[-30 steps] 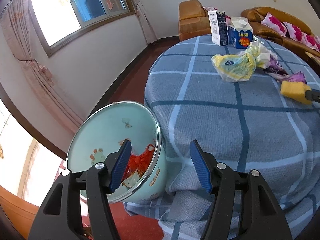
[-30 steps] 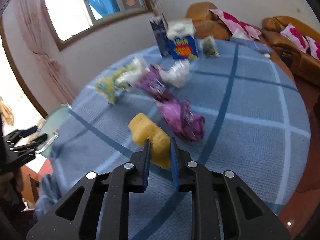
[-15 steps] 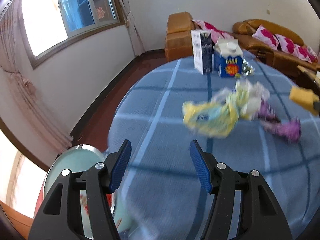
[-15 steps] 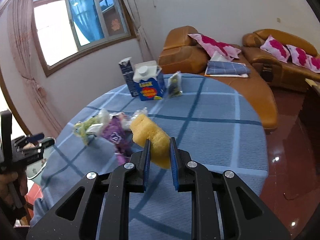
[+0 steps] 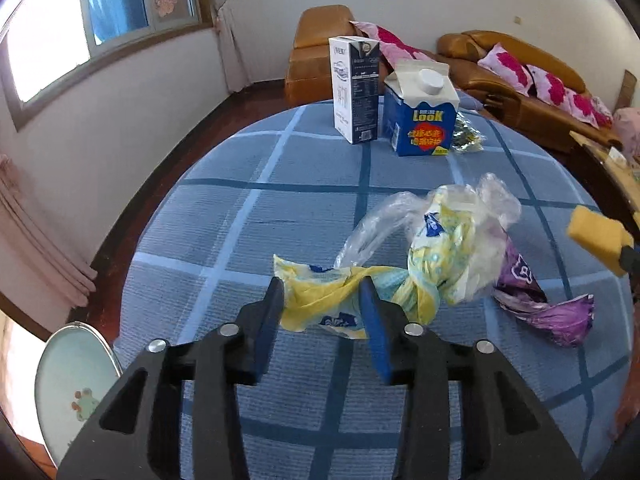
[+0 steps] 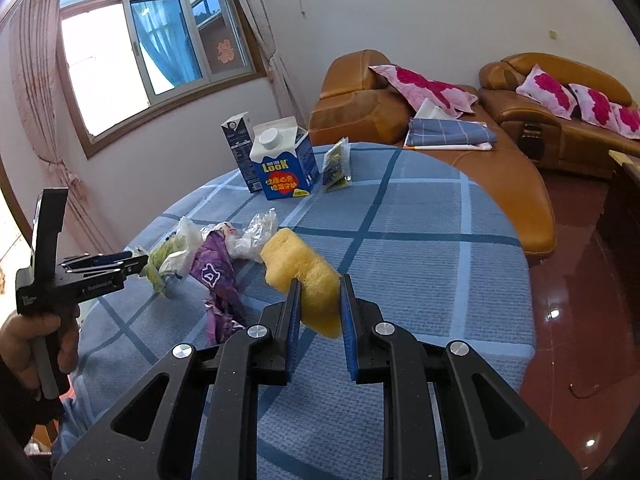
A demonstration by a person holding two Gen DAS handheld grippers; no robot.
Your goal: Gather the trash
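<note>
- Yellow wrapper (image 5: 320,304): crumpled on the bench (image 5: 280,184), long axis running left to right; left gripper (image 5: 322,300) has just been closing, jaws flanking its near end.
- Yellow sponge (image 6: 304,276): pinched in right gripper (image 6: 320,304), long axis pointing away, up-left.

Brown leather sofas (image 6: 400,120) with pink cushions (image 6: 424,84) stand below a window (image 6: 160,44).
</note>
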